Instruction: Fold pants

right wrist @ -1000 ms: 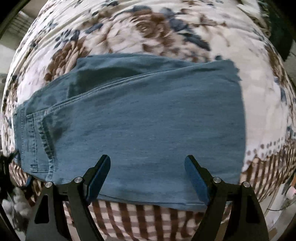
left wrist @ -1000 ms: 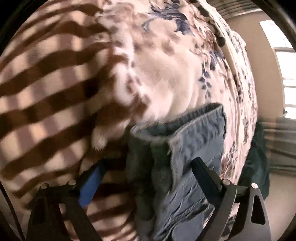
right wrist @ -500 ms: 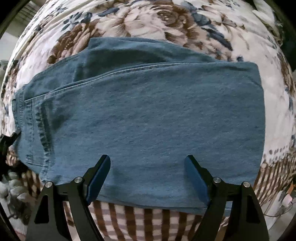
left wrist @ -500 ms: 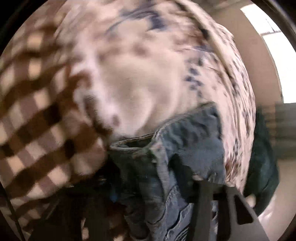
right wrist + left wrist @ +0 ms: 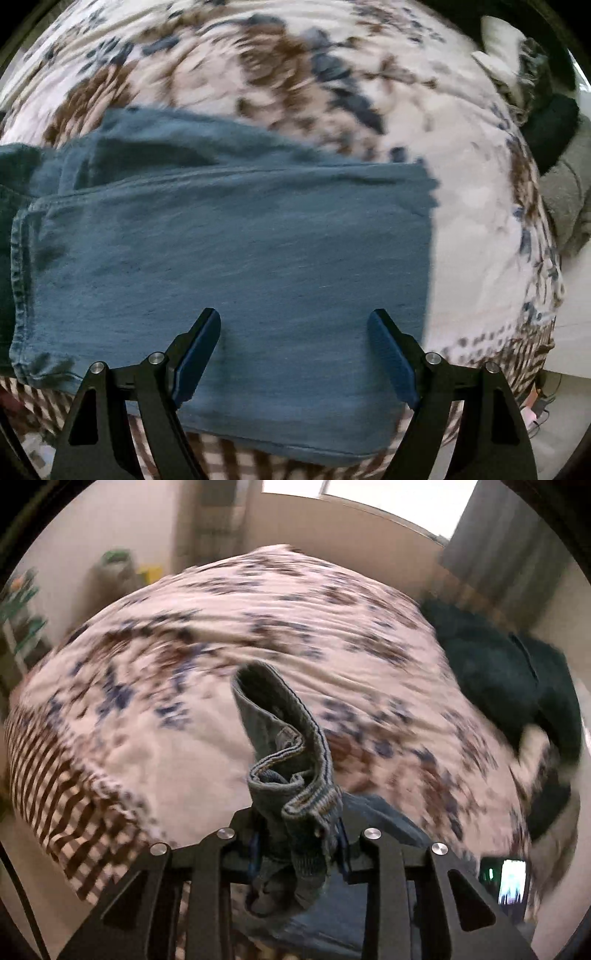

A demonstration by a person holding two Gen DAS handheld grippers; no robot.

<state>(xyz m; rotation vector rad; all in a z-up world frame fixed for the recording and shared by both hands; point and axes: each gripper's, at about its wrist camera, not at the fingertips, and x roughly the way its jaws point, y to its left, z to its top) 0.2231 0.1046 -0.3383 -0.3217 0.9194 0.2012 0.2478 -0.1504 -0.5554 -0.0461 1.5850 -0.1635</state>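
Handling note: pants (image 5: 229, 258) are soft, heavyish denim, half-folded flat on the bed (image 5: 476, 206). Left gripper (image 5: 297, 843) jaws have just been closing and now pinch the thick waistband, lifted. Right gripper (image 5: 295, 354) jaws gape, empty. Take seams or hems; single layers slump.

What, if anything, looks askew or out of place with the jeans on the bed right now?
Nothing damaged or spilled. The jeans lie folded and mostly flat on the floral blanket, but one end is bunched and twisted, waistband curling, inside the left tool, whose jaws have just closed on it. The right tool hangs open over the flat denim.
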